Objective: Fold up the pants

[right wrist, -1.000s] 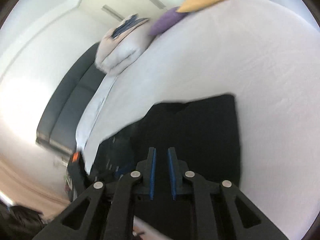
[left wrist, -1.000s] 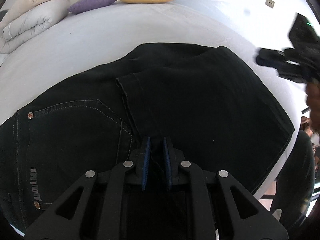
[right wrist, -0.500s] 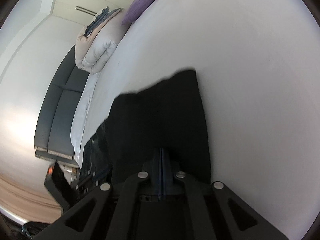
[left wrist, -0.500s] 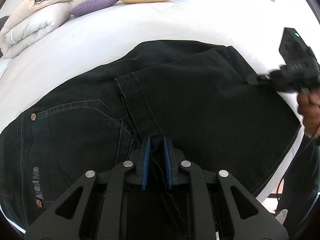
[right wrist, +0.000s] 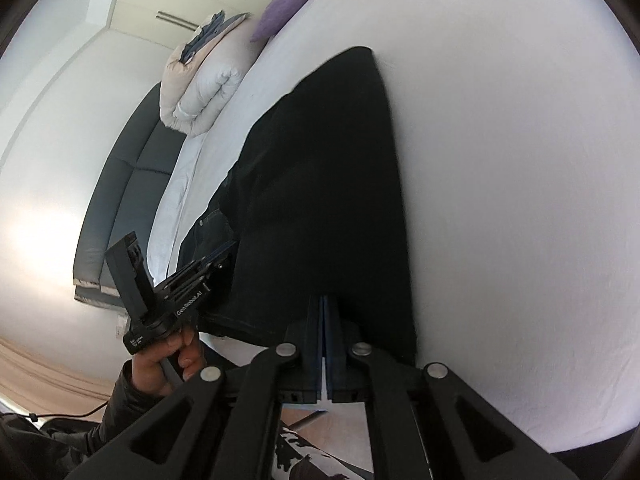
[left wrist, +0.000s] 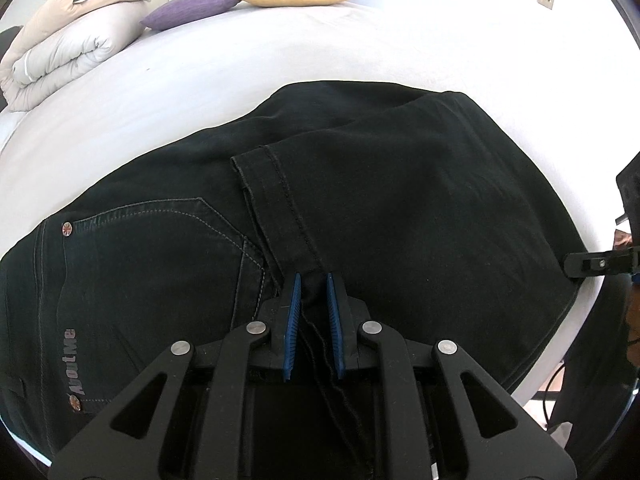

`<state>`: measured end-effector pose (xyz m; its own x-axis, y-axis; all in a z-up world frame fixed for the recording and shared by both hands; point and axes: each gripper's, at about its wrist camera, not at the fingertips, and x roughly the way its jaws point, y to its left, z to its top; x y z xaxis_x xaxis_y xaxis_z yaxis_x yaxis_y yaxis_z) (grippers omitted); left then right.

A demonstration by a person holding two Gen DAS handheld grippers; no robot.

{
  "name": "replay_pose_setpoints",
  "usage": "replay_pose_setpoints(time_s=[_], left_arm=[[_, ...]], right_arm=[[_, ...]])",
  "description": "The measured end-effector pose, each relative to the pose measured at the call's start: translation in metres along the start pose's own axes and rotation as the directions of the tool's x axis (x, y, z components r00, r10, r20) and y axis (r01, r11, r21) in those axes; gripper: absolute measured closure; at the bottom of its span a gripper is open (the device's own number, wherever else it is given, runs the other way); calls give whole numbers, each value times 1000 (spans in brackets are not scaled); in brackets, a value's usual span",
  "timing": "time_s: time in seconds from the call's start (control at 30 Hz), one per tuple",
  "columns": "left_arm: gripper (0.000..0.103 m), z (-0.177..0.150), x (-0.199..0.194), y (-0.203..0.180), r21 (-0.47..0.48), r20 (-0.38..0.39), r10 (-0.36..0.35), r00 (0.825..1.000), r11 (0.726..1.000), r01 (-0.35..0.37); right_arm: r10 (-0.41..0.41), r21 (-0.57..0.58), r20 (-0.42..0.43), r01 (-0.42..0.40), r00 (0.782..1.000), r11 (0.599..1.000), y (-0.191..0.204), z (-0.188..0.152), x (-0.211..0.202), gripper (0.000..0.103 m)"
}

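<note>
Pants (left wrist: 400, 208) lie on the bed (left wrist: 280, 52), legs already folded over toward the seat. Left claw (left wrist: 312, 316) pinches the hem; right claw (right wrist: 322, 344) is closed on the fold edge. Probably 1 more fold remains.

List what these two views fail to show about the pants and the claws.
- Left wrist view: the waistband of the pants runs off the lower left edge.
- Left wrist view: whether the left claw pinches cloth; its own frame hides the fabric below.
- Right wrist view: what the shut right claw grips; black cloth shows no detail.
</note>
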<state>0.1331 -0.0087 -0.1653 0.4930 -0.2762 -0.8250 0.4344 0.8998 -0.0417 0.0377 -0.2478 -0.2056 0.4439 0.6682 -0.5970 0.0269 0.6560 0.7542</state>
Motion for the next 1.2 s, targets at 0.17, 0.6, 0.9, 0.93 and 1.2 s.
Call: replay_pose_setpoints(time_s=[0.17,0.6,0.9,0.93,1.2], left_arm=[[90,-1,0,4,-36,4,-24,1000,999,24],[11,-72,-75,77,-441,235,-187,954,854,276],[10,-167,-133,167,-696,514,-100,852,531,483],[10,-175,-133,176,-713,541,-91,836,478,513],[14,-205,-114,199,-773,575,-75,815,278,571]], right_arm=[[30,12,41,-31,999,999,-8,-3,4,103],[19,6,105,-20,994,1000,-5,-10,3,103],[14,19,116,-16,993,1000,-6,-14,2,103],[12,19,116,-14,993,1000,-6,-14,2,103],[0,27,113,-4,994,1000,-3,-14,1,103]])
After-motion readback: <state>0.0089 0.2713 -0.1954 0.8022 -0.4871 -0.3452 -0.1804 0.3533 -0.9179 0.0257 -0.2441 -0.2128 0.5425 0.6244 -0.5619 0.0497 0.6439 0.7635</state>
